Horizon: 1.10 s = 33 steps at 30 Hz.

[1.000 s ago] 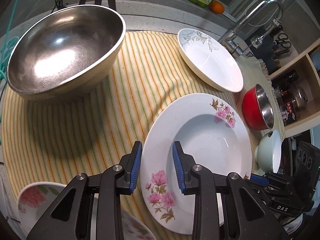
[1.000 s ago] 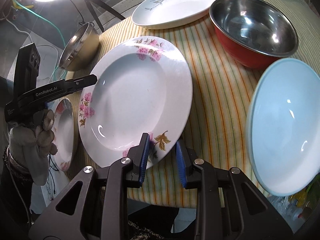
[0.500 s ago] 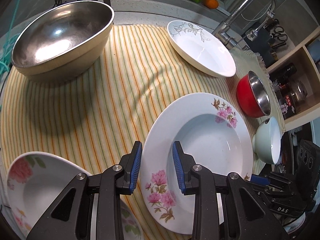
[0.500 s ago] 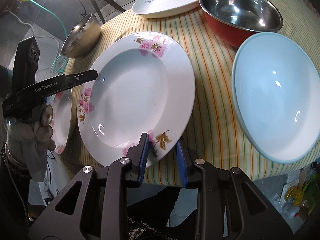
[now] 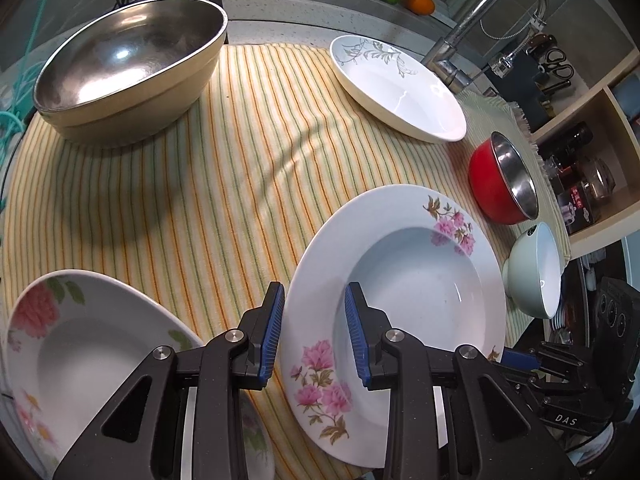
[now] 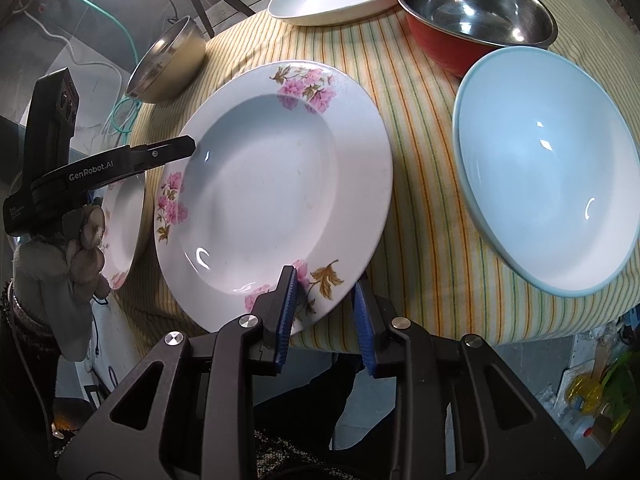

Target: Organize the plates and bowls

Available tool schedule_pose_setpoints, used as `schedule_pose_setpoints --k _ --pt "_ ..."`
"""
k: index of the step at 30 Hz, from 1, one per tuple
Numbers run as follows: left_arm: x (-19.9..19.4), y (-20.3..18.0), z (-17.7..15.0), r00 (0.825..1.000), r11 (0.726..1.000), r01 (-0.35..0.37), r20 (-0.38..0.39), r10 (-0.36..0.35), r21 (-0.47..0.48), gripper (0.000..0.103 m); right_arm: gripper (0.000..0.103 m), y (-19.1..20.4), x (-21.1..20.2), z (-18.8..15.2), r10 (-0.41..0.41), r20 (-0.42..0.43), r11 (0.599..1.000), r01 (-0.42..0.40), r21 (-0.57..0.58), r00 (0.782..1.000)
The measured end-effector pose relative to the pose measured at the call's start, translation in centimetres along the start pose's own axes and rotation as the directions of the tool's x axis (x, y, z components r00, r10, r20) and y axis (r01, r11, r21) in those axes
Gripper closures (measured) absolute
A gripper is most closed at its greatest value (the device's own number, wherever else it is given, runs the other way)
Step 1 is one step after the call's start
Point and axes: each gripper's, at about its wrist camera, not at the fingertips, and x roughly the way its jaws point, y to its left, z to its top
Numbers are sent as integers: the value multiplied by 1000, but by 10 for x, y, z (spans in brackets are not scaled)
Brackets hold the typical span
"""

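On the striped cloth (image 5: 240,184) that covers the surface, a big plate with pink flowers (image 5: 400,276) lies flat, and everything else is placed around it. At its near-left rim the left tool (image 5: 314,330) has its blue-padded fingers parted, one either side of the rim; whether they touch it cannot be told. The right tool (image 6: 326,312) is likewise parted, straddling the plate's rim by the brown leaf print, gripping nothing that can be seen.

Left of this plate, a smaller rose plate (image 5: 92,344) sits at the cloth's edge, just beside the left tool. Far beyond the plate to the left stands a large steel bowl (image 5: 128,64). Beyond it to the right rests a white plate with grey leaves (image 5: 400,88), near the tap (image 5: 480,20). Right of the flowered plate stands a red bowl with a steel inside (image 6: 476,12), and nearer, just beside the plate, a pale blue bowl (image 6: 548,208).
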Motion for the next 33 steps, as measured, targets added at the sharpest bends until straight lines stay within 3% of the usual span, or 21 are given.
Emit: schedule_pose_setpoints --k 7,8,10,11,15,19,26,33 --pt "-2 -2 -1 1000 1000 -14 6 14 4 74 69 4 0 0 -12 -5 1000 12 -25 1000" --pt "-5 -3 -2 1000 1000 -17 15 17 6 74 67 6 -1 0 -17 -1 999 17 -35 1000" --pt "-11 -3 -2 999 1000 -17 28 17 4 73 47 10 -9 -1 -30 24 998 31 -56 999" --pt "-15 -3 -3 999 1000 -18 38 18 6 73 43 12 -14 -1 -39 38 997 42 -67 998" --pt "-40 0 -4 994 1000 -28 110 28 -8 73 40 24 -34 0 -55 102 990 67 -124 993" --pt "-70 12 -13 982 997 -16 186 31 -82 52 23 42 -47 5 -52 167 977 85 -197 985" --pt "-102 44 -49 963 965 -46 244 111 -258 48 23 79 -41 27 28 177 949 29 -314 984" --pt "-125 81 -90 940 904 -70 276 202 -423 48 23 116 -16 46 100 112 910 -45 -413 989"
